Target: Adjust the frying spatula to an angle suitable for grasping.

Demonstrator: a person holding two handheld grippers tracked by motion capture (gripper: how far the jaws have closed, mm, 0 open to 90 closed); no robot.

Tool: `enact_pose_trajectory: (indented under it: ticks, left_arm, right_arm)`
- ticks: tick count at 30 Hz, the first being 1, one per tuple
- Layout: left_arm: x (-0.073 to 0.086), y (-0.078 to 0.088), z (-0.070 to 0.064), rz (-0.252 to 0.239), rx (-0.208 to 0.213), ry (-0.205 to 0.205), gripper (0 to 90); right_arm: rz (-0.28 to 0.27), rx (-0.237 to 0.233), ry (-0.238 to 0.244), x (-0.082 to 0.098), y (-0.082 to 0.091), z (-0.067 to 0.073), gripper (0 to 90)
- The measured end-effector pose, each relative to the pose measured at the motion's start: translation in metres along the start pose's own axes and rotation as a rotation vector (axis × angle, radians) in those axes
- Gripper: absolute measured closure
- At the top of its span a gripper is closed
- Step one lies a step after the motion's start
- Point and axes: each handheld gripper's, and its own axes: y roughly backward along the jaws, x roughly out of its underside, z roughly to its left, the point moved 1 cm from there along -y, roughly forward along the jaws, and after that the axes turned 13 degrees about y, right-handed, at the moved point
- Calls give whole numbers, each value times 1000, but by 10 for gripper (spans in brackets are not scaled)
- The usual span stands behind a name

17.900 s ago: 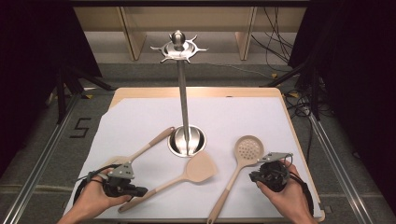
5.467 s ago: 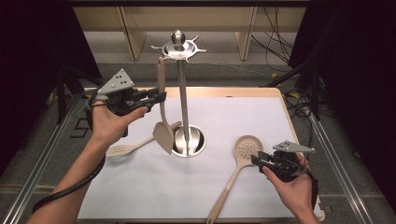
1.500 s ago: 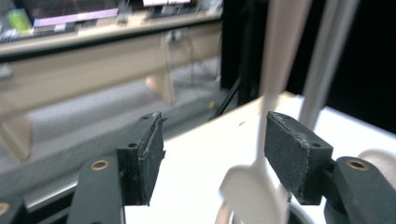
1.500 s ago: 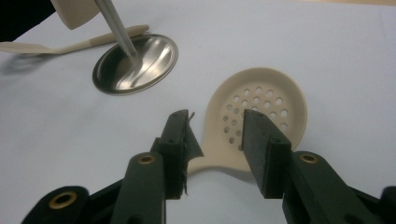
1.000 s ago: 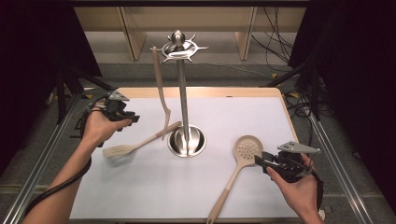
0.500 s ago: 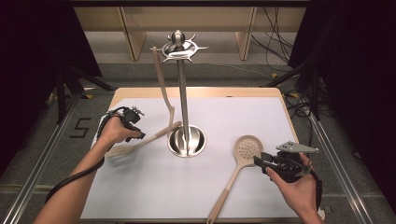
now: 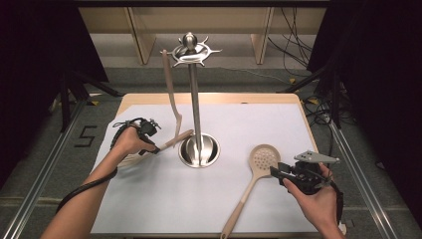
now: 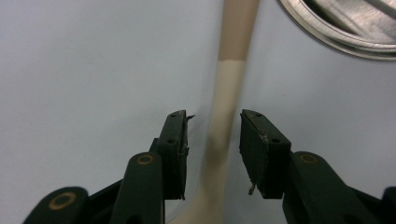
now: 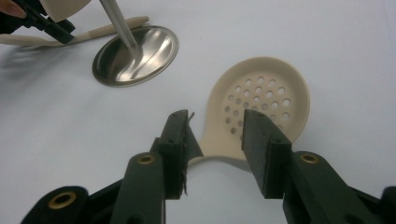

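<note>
Nearest the person, the right gripper point(image 7: 278, 173) hovers low over the white table point(image 7: 298, 124) with its jaws spread; in the right gripper view they straddle the neck of a slotted spoon point(image 9: 259, 105) without pressing it. That spoon is cream, with a round perforated bowl and a tan handle that runs toward the table's near edge point(image 7: 249, 191). Farther off, to the left, the left gripper point(image 7: 155, 148) points down at a second utensil point(image 7: 164, 145) lying flat on the table. In the left gripper view its pale cream shaft point(image 8: 224, 121) passes between the two pads, with a gap on each side, and turns tan farther up; the jaws have just been opening and stand apart around it, not pinching. The utensil's tan handle end lies just beside the round steel base point(image 7: 199, 149) of the stand point(image 7: 193, 89), whose thin post rises from the table's middle to a star of hooks. From one hook on the left hangs a spatula point(image 7: 171, 94), tan above and cream below, its blade close to the post.
</note>
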Motion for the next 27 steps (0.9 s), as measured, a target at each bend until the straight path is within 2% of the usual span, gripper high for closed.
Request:
enact_pose_trajectory:
  ticks: [1, 10, 11, 13, 15, 16, 18, 21, 22, 23, 26, 27]
  left_arm:
    - [-1, -1, 0, 3, 0, -9, 609]
    - [-2, -9, -1, 37, 12, -9, 611]
    - [-1, -9, -1, 17, 17, 16, 610]
    - [-1, -9, 0, 24, 23, 24, 609]
    - [-2, -10, -1, 23, 24, 19, 609]
    - [-2, -10, -1, 30, 18, 13, 609]
    - [-3, -10, -2, 33, 15, 5, 619]
    - [-4, -10, -3, 45, 21, 8, 644]
    - [-4, -10, -4, 51, 21, 10, 653]
    - [-5, -10, -4, 53, 17, 8, 663]
    - [-5, -10, -5, 60, 11, 13, 684]
    - [-5, -9, -5, 75, -1, 2, 698]
  right_arm:
    - [4, 13, 10, 0, 0, -1, 622]
    - [0, -3, -5, 1, 0, 0, 621]
    - [0, -3, -5, 1, 0, 0, 622]
    - [0, -4, -6, 1, 0, -1, 622]
    - [1, -4, -5, 1, 0, -1, 622]
    - [10, -1, -29, 0, 0, 2, 622]
    - [18, -1, -34, 0, 1, 2, 622]
    - [18, -1, -33, 0, 1, 3, 622]
    - [4, 12, 10, 1, 0, -1, 622]
    - [10, 3, -4, 0, 0, 0, 622]
    - [3, -3, -3, 0, 0, 0, 622]
    - [2, -4, -4, 0, 0, 0, 622]
